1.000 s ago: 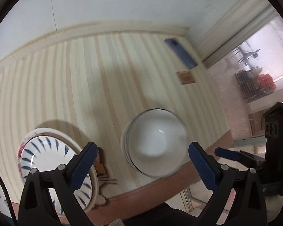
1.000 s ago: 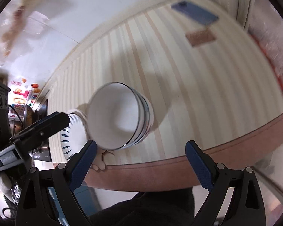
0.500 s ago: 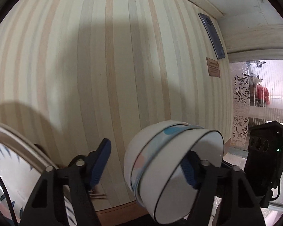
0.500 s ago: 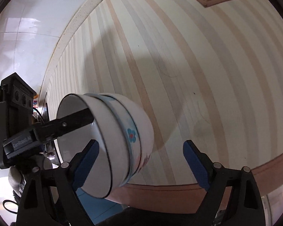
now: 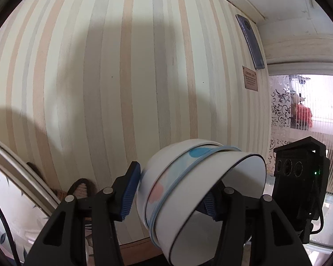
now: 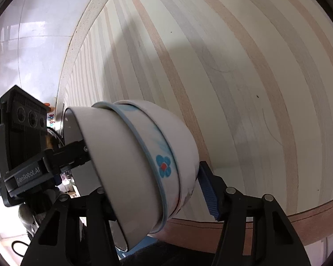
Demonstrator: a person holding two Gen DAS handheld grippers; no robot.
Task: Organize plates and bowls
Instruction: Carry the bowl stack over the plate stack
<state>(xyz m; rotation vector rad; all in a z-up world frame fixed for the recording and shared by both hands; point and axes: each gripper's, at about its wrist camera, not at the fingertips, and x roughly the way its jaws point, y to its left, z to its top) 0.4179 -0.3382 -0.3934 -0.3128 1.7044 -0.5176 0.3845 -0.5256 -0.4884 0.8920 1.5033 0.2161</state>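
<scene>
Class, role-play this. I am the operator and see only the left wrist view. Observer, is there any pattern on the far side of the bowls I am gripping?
Observer: Yes. The middle bowl carries a blue flower with a red centre.
Operator: Is the right gripper touching the bowls?
Observer: One blue pad of the right gripper lies against the outermost bowl. Its other pad is hidden behind the bowls.

Right tongs (image 6: 153, 196) straddle tilted stacked bowls (image 6: 142, 166).
</scene>
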